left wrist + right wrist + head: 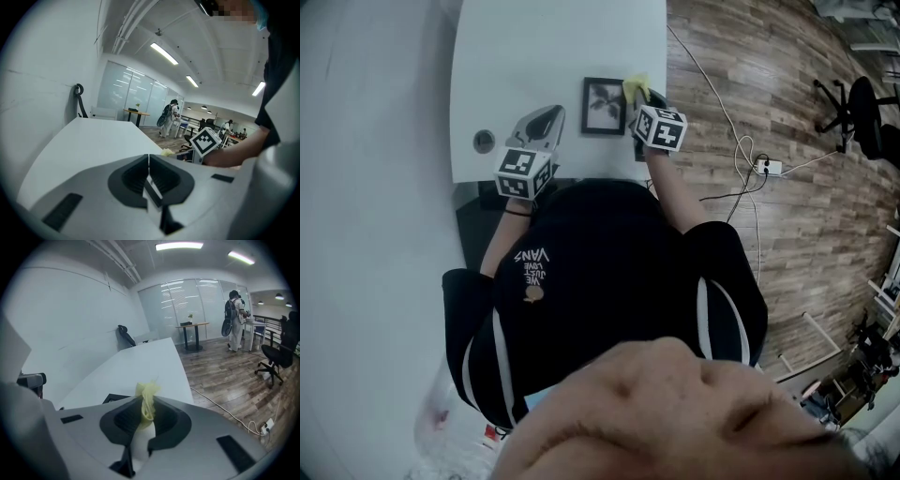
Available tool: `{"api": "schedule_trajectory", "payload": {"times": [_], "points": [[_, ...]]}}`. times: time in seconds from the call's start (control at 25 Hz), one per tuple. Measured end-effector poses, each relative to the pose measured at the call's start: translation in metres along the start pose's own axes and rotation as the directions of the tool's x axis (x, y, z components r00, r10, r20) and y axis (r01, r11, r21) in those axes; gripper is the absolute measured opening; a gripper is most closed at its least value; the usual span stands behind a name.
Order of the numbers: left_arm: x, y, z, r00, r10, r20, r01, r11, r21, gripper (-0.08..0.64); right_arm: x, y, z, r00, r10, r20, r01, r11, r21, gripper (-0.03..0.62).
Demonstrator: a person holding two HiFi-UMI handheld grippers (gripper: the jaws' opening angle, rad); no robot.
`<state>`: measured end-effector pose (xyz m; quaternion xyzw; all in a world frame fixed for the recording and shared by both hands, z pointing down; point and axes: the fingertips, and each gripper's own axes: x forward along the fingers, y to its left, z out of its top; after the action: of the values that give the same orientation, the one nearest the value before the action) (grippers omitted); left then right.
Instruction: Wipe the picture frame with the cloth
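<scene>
The picture frame (pixel 605 105) lies flat on the white bench (pixel 534 47), near the bench's front edge. The right tongs (pixel 144 414) are clamped on a yellow cloth (pixel 148 391) — a bunched tuft of it sticks out past the tips — and in the head view the cloth sits at the frame's far right corner. The left tongs (pixel 149 164) are closed tip to tip with nothing between them, just to the left of the frame.
</scene>
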<state>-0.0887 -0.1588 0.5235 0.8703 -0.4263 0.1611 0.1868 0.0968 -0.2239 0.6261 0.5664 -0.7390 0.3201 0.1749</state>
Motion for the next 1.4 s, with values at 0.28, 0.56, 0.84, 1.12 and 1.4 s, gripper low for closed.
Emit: {"api": "schedule_trajectory", "payload": {"times": [0.28, 0.56, 0.84, 1.12, 1.4], "points": [[-0.004, -0.003, -0.001, 1.000, 0.001, 0.001, -0.001, 1.000, 0.002, 0.017, -0.010, 0.012, 0.010, 0.998, 0.039, 0.048, -0.040, 0.999, 0.018, 0.048], [-0.018, 0.000, -0.006, 1.000, 0.032, -0.001, -0.032, 0.999, -0.012, 0.017, -0.014, 0.071, 0.013, 0.980, 0.186, 0.065, -0.187, 0.982, 0.006, 0.048], [-0.036, 0.010, -0.012, 0.997, 0.079, 0.005, -0.078, 0.996, -0.033, 0.017, -0.003, 0.106, -0.001, 0.969, 0.245, 0.015, -0.244, 0.969, -0.031, 0.048], [-0.046, 0.016, -0.015, 0.993, 0.117, 0.007, -0.116, 0.992, -0.047, 0.017, 0.004, 0.122, -0.009, 0.961, 0.276, -0.014, -0.277, 0.960, -0.052, 0.048], [-0.044, 0.013, -0.015, 0.994, 0.105, 0.007, -0.104, 0.994, -0.040, 0.017, 0.010, 0.109, -0.025, 0.970, 0.238, -0.054, -0.241, 0.969, -0.062, 0.048]]}}
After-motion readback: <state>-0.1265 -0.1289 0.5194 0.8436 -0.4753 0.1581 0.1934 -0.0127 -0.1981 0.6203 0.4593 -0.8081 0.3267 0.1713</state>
